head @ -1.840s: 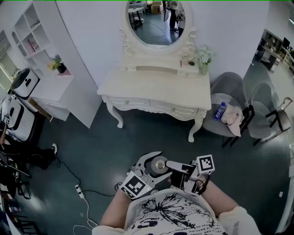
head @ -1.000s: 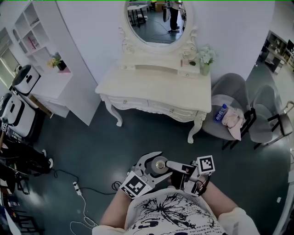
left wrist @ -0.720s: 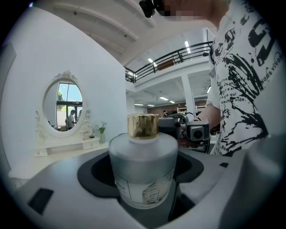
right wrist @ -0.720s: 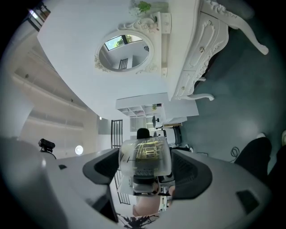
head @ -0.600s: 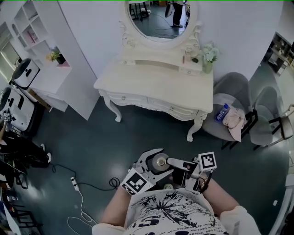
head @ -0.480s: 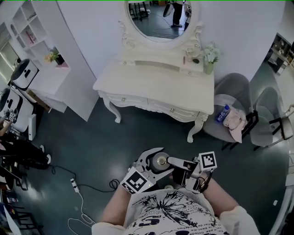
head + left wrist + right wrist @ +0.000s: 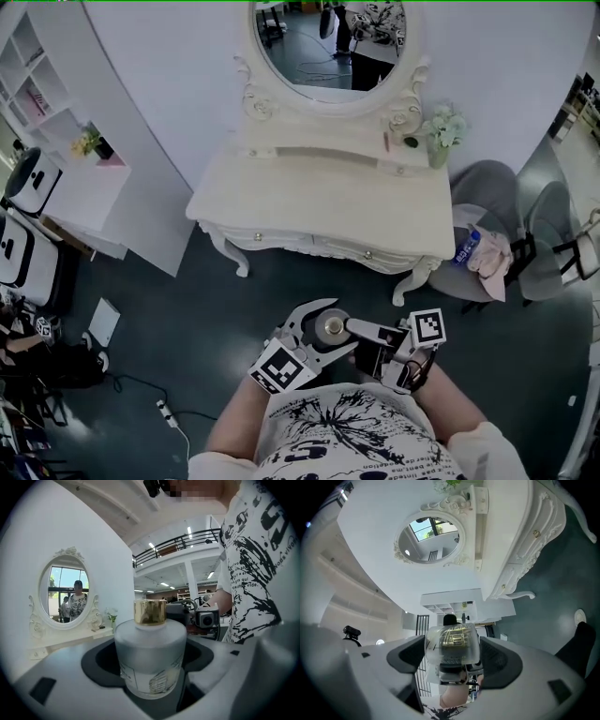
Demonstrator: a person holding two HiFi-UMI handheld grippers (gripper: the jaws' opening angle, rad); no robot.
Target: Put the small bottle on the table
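The small bottle (image 7: 330,327) is frosted glass with a gold cap, and it stays upright close in front of my body. My left gripper (image 7: 324,334) wraps it from the left. In the left gripper view the bottle (image 7: 150,658) sits in the dark pad recess of my left gripper (image 7: 150,686). My right gripper (image 7: 351,328) reaches it from the right. In the right gripper view the bottle (image 7: 452,646) fills the gap between the pads of the right gripper (image 7: 452,656). The white dressing table (image 7: 319,202) stands ahead of me.
An oval mirror (image 7: 330,47) rises behind the tabletop. A flower vase (image 7: 442,131) stands at its back right corner. Grey chairs (image 7: 487,202) holding a blue bottle and cloth are to the right. White shelves (image 7: 75,178) are on the left, and a power strip (image 7: 169,412) lies on the floor.
The dressing table has come nearer and larger in the head view as I walk towards it. Both grippers and the bottle keep the same pose in front of my body.
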